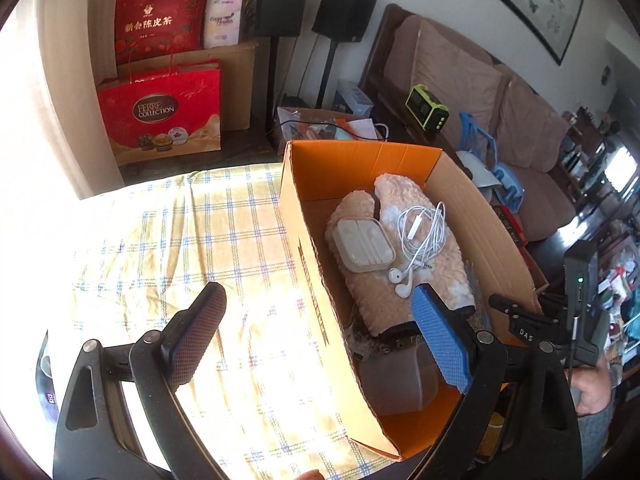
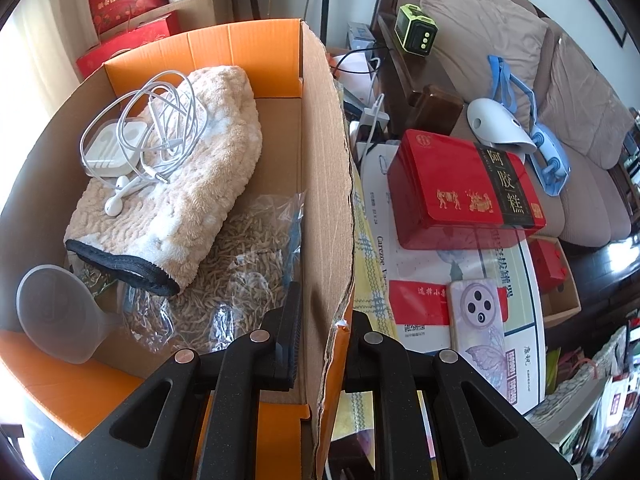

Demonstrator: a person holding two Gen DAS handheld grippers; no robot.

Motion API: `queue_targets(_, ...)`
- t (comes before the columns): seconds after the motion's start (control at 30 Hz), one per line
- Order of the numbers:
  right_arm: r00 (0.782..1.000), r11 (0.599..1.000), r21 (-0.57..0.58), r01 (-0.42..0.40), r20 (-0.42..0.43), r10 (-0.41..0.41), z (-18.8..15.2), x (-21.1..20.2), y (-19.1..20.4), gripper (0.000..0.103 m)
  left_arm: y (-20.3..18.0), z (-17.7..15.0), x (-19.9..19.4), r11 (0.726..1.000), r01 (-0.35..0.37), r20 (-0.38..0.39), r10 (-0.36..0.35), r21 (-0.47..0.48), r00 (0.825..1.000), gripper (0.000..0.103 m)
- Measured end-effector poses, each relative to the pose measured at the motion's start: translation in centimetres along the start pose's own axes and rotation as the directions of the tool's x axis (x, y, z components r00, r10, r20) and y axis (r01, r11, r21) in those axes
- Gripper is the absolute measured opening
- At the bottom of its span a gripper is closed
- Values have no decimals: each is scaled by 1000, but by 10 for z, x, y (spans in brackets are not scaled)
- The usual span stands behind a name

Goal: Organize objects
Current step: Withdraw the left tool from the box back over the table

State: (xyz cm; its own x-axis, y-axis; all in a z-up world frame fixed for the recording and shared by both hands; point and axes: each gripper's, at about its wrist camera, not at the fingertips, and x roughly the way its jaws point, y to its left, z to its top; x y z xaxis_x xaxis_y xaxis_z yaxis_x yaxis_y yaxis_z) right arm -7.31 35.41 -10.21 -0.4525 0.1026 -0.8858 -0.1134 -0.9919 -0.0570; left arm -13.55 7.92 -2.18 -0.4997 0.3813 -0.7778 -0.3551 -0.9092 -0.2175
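Note:
A cardboard box (image 1: 308,264) with orange flaps stands on the checked tablecloth (image 1: 168,248). Inside lie a fluffy beige mitt (image 1: 408,232), a white earphone case (image 1: 364,244), white earphones (image 1: 420,236), a clear bag of dried herbs (image 2: 240,264) and a frosted scoop (image 2: 56,312). My left gripper (image 1: 316,332) is open, its jaws astride the box's left wall. My right gripper (image 2: 320,332) is shut on the box's right wall (image 2: 324,184), one finger inside and one outside.
Right of the box lie a red tin (image 2: 464,188), a phone in a butterfly case (image 2: 478,328), papers and a white mask-like shell (image 2: 496,124). A sofa (image 2: 520,40) is behind. Red gift bags (image 1: 160,112) and speakers (image 1: 280,4) stand at the back.

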Motion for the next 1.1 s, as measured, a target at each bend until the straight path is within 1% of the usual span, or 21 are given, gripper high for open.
queue_targets(0.17,1000,1000,-1,2,-1,-2,0,0,0,14,10,-17,-6,999,-27,3,27,-17,1000,93)
queue_targets(0.27,1000,1000,-1,2,0,-2,1,0,1,14,17,-28,-8,998,-46,-2,45,-44,999,93)
queue_targets(0.3,1000,1000,-1,2,0,-2,0,0,1,14,19,-31,-8,996,-71,3,71,-55,997,93)
queue_targets(0.37,1000,1000,0,2,-1,-2,0,0,1,14,22,-38,-10,986,-148,8,149,-73,989,93)
queue_targets(0.4,1000,1000,0,2,0,-2,0,0,1,14,23,-42,-12,984,-159,14,160,-76,987,93)
queue_targets(0.5,1000,1000,0,2,0,-2,0,0,0,14,23,-53,-17,983,-155,22,158,-95,987,93)
queue_targets(0.53,1000,1000,0,2,0,-2,0,0,0,14,24,-56,-18,983,-150,19,153,-106,988,100)
queue_targets(0.57,1000,1000,0,2,0,-2,0,0,0,15,25,-59,-20,982,-143,27,147,-119,989,103)
queue_targets(0.67,1000,1000,-1,2,0,-2,0,0,0,15,26,-67,-22,979,-150,27,156,-140,987,103)
queue_targets(0.77,1000,1000,0,2,0,-2,0,0,0,16,26,-72,-25,974,-178,28,184,-141,983,103)
queue_targets(0.93,1000,1000,3,0,3,0,0,-1,1,16,33,-77,-37,969,-168,48,179,-179,983,103)
queue_targets(1.1,1000,1000,7,-3,7,3,0,-1,2,16,35,-84,-40,957,-226,39,236,-180,971,103)
